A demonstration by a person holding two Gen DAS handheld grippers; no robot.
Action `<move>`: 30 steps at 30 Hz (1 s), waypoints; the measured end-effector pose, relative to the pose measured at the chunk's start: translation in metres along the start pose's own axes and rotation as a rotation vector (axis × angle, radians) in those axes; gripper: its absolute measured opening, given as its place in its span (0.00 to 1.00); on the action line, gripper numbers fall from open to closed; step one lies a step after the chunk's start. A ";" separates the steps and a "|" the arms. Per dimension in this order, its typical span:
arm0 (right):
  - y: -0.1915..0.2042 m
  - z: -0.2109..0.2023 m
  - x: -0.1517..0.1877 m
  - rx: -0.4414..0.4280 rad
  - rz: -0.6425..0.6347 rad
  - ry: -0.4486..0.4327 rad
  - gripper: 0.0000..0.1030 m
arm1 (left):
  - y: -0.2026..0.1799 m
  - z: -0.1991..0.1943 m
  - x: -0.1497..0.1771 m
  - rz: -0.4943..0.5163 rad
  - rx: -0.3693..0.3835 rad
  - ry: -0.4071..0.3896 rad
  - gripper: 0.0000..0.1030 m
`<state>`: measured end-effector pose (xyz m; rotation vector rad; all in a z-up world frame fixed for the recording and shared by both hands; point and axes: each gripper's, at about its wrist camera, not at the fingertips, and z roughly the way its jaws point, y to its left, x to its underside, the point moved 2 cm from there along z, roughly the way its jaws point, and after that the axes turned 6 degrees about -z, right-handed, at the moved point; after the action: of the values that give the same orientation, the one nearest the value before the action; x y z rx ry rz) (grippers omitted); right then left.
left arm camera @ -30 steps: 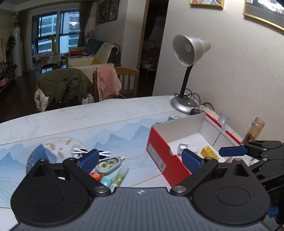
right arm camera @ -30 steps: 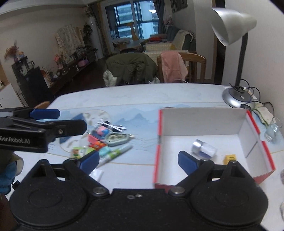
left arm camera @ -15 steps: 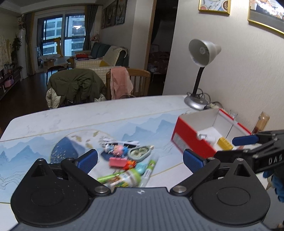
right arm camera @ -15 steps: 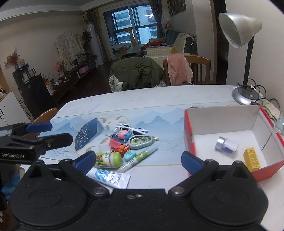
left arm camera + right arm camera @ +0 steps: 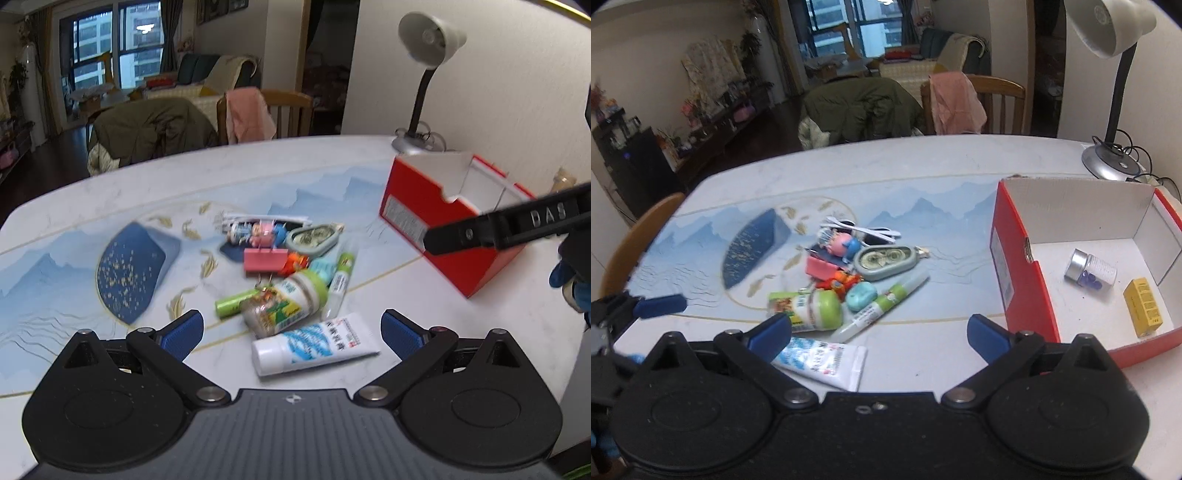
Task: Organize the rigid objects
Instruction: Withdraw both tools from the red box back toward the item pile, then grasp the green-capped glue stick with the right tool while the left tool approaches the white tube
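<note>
Both the left gripper (image 5: 291, 330) and right gripper (image 5: 879, 334) are held wide and empty. A pick is judged next: the nearest white tube (image 5: 822, 360) (lying flat), then carried right to the red box (image 5: 1021, 280).

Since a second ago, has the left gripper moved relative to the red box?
Yes. The left gripper has pulled back leftward from the red box, now facing the white tube.
</note>
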<state>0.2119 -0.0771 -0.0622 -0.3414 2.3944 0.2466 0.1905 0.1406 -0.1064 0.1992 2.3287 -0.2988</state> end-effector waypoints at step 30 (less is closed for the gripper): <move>-0.018 0.142 -0.017 0.014 0.001 0.214 0.69 | 0.012 0.088 0.003 -0.485 -0.271 0.174 1.00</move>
<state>0.3177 -0.0529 -0.1571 -0.3764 2.6050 0.2022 0.2512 0.1284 -0.1703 -0.4969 2.5374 -0.2026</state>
